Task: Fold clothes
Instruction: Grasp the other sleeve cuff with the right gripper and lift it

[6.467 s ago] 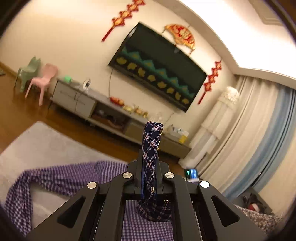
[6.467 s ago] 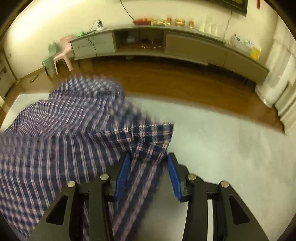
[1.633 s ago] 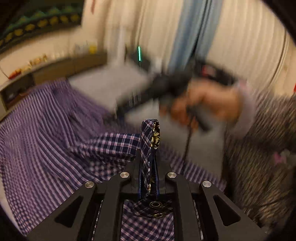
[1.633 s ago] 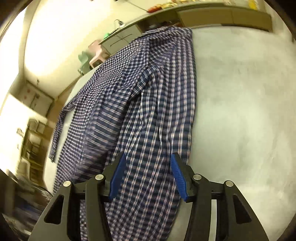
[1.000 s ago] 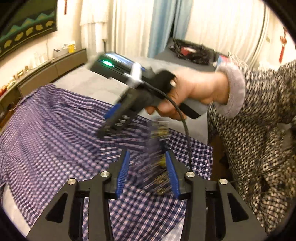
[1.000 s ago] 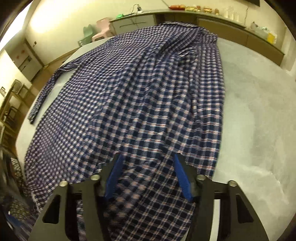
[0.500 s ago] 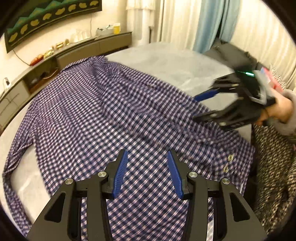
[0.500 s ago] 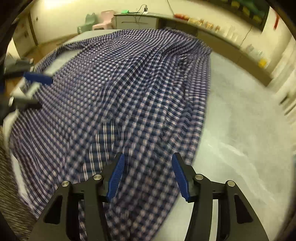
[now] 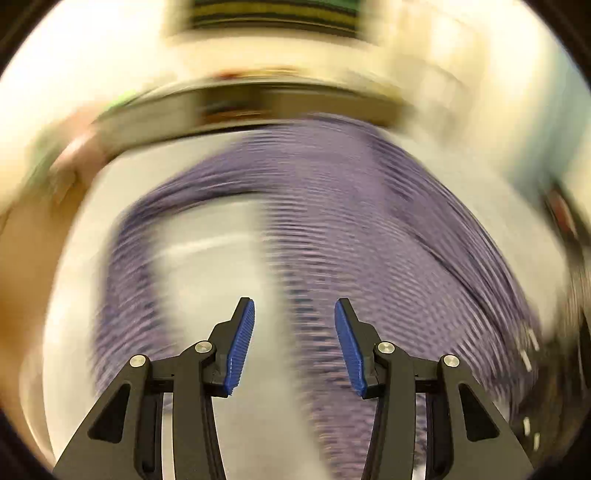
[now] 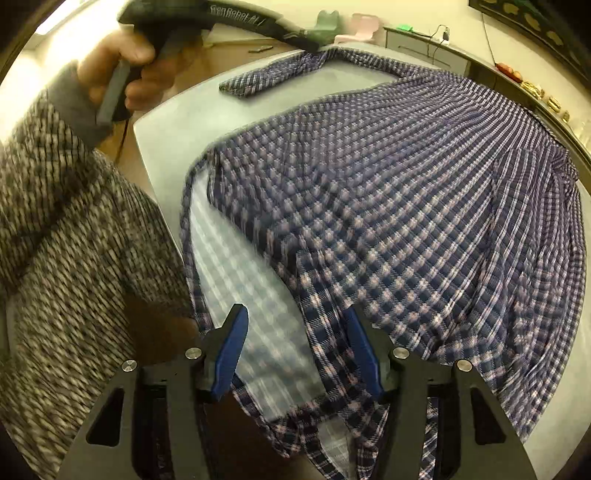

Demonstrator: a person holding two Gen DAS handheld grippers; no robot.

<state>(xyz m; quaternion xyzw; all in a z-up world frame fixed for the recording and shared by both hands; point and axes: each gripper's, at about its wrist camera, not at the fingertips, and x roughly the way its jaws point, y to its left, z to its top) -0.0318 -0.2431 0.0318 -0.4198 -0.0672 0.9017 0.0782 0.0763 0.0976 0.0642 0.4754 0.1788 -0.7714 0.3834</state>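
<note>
The right gripper (image 10: pixel 293 350) has just been widening; its jaws stand spread, nothing pinched, the plaid shirt (image 10: pixel 406 192) spread on the grey table (image 10: pixel 166 125) beyond them. The left gripper (image 9: pixel 293 343), lettered "GenRobot.AI", gapes empty above the shirt's edge.

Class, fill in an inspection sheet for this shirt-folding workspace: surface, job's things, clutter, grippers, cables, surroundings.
Surface: grey table, mostly covered by cloth.
Job's things: checked shirt spread flat, one sleeve lying out toward the far corner, near front panel turned back showing the pale inside.
Clutter: nothing seen on the table.
Grippers: right gripper open over the shirt's near hem, its jaws just been opening, pressing on nothing; left gripper open, empty, held in the person's hand.
Cables: dark cable hanging from the left handle.
Surroundings: low cabinet, small chairs, wood floor.
</note>
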